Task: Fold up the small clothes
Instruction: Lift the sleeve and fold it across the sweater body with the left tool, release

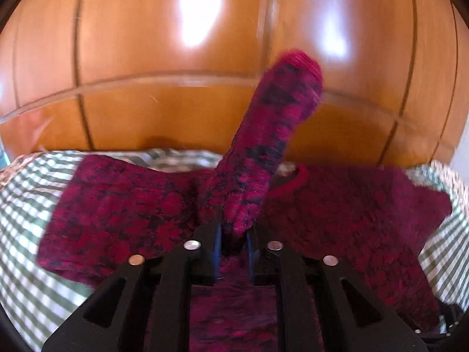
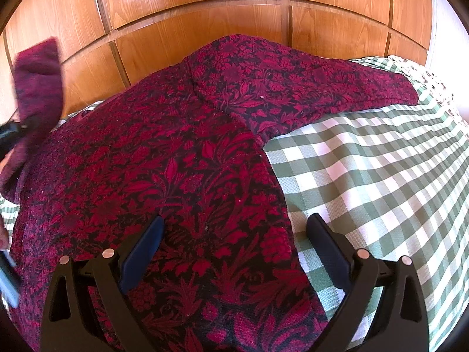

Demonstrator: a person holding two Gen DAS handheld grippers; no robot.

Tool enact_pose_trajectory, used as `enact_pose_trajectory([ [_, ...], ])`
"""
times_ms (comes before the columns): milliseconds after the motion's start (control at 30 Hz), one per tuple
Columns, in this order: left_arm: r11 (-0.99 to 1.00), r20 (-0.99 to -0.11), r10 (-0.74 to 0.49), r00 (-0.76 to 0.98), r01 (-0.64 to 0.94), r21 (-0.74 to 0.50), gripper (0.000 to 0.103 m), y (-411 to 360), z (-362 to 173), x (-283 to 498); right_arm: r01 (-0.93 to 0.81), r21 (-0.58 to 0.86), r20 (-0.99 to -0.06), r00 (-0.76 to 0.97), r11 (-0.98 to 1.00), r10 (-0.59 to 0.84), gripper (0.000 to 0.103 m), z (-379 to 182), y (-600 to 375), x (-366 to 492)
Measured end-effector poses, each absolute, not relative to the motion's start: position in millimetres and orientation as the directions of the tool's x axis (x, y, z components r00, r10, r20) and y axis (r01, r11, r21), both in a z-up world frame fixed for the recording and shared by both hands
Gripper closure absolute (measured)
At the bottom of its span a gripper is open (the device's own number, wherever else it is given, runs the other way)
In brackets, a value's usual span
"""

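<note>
A small dark red floral top [image 2: 181, 158] lies spread on a green checked cloth [image 2: 381, 176]. My left gripper [image 1: 233, 236] is shut on one sleeve [image 1: 263, 146] and holds it raised above the body of the top [image 1: 123, 211]. The raised sleeve also shows at the left edge of the right wrist view [image 2: 38, 85]. My right gripper [image 2: 234, 231] is open, low over the top's right side edge, one finger [image 2: 146, 249] over the fabric and the other over the checked cloth. The other sleeve [image 2: 322, 82] lies flat, stretched to the right.
Wooden wardrobe panels [image 2: 205, 14] stand close behind the bed. The checked cloth shows on both sides of the top in the left wrist view [image 1: 26, 205]. A flower-print fabric [image 2: 433, 82] lies at the far right edge.
</note>
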State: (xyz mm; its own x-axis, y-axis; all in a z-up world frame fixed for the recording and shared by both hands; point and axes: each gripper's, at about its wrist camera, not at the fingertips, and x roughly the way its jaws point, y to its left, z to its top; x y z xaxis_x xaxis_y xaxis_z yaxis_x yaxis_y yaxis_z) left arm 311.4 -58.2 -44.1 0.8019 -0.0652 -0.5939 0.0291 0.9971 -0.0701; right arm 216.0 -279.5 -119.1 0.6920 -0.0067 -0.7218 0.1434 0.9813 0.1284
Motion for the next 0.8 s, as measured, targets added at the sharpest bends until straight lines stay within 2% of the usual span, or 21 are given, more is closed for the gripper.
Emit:
enact_pose_trajectory([
  [67,0.997,-0.627,-0.073,0.776,0.045,-0.061,0.058,-67,-57,313,0.141,0.132,-0.721,0.693,0.981,-0.003,0.005,-119,-283,214],
  [100,0.996,-0.634,-0.082,0.769,0.050,-0.068,0.051,-68,-60,311,0.141,0.134,-0.720,0.694,0.981,-0.001,0.005,-119,-283,214],
  [167,0.995,-0.637,-0.094,0.765,0.049,-0.089,0.032,-65,-61,302,0.141,0.135,-0.721,0.693,0.981,0.000,0.005,-119,-284,213],
  [267,0.983,-0.573,-0.146,0.807,0.052,-0.177,0.017,-48,-52,276,0.140,0.136,-0.721,0.693,0.981,0.001,0.005,-120,-285,215],
  [400,0.981,-0.530,-0.117,0.840,0.014,-0.193,0.015,-22,-41,243,0.141,0.137,-0.718,0.696,0.981,0.001,0.005,-120,-286,215],
  [500,0.982,-0.525,0.043,0.850,-0.132,-0.133,0.015,4,-43,223,0.137,0.146,-0.695,0.719,0.980,0.002,0.007,-117,-287,209],
  [600,0.943,-0.576,0.131,0.807,-0.280,-0.178,0.015,36,-60,214,0.106,0.174,-0.653,0.756,0.979,0.034,0.013,-106,-284,200],
  [733,0.882,-0.653,0.125,0.747,-0.386,-0.272,0.016,64,-81,216,-0.012,0.195,-0.614,0.778,0.981,0.132,0.017,-81,-259,202],
  [767,0.878,-0.671,0.115,0.733,-0.390,-0.276,0.016,66,-85,219,-0.053,0.211,-0.608,0.775,0.976,0.174,0.026,-76,-254,206],
  [800,0.881,-0.678,0.110,0.727,-0.388,-0.273,0.016,66,-86,220,-0.092,0.232,-0.609,0.763,0.968,0.218,0.030,-71,-245,213],
])
